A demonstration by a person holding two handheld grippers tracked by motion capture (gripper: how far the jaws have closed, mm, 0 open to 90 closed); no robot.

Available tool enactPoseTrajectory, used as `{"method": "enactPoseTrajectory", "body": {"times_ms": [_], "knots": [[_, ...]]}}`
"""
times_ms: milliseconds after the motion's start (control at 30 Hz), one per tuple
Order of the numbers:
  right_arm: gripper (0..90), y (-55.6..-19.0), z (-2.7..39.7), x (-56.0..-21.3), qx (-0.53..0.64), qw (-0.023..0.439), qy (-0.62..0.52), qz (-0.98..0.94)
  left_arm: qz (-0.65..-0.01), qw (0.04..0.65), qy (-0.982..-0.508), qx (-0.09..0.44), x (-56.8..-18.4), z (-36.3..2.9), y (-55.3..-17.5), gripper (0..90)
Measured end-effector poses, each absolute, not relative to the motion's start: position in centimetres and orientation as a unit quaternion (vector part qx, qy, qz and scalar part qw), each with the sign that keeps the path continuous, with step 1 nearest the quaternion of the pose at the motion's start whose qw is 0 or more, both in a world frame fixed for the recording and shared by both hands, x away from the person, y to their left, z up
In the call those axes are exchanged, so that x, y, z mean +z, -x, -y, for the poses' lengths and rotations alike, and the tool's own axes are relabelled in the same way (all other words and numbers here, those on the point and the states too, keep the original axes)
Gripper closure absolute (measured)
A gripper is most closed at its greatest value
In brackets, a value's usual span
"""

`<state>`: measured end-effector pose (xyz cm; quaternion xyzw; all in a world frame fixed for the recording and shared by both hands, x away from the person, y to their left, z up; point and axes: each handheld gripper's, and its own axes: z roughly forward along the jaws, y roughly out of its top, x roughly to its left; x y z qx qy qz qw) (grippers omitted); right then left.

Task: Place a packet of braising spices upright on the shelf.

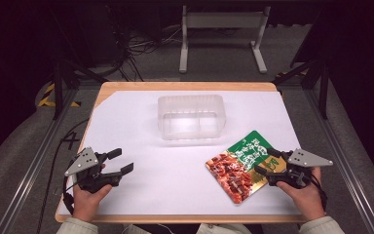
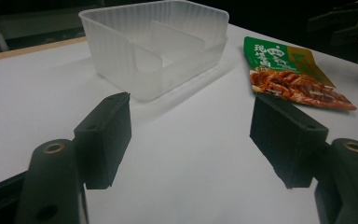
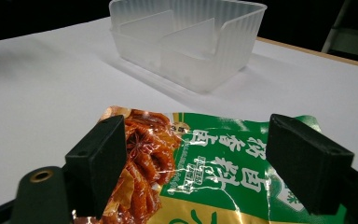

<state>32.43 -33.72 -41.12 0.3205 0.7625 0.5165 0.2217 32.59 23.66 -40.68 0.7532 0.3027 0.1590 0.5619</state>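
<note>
One food pouch point(image 1: 241, 165) lay flat near the worktop's point(image 1: 141, 126) right front edge, printed green, gold and red with Chinese characters. One clear divided container point(image 1: 191, 116) stood toward the far edge. The right gripper point(image 1: 265, 161) hovered over the pouch, jaws spread, pinching nothing. The left gripper point(image 1: 120, 161), also spread, sat near the left front corner.

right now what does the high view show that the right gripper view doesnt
High view alone: both hands, the left gripper open over bare white sheet, the right gripper at the food pouch's edge, and the floor around the table. Right gripper view alone: its jaws standing open on either side of the pouch, print readable up close. Shared: the food pouch and the clear divided container.
</note>
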Motion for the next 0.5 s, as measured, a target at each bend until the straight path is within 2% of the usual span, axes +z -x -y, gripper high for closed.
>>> {"method": "enactPoseTrajectory", "body": {"times_ms": [500], "knots": [[17.6,-33.3,34.3,-39.9,0.506,0.229,-0.325,-0.765,-0.312,0.559,-0.752,0.156,-40.7,-23.5,-32.6,29.5]]}}
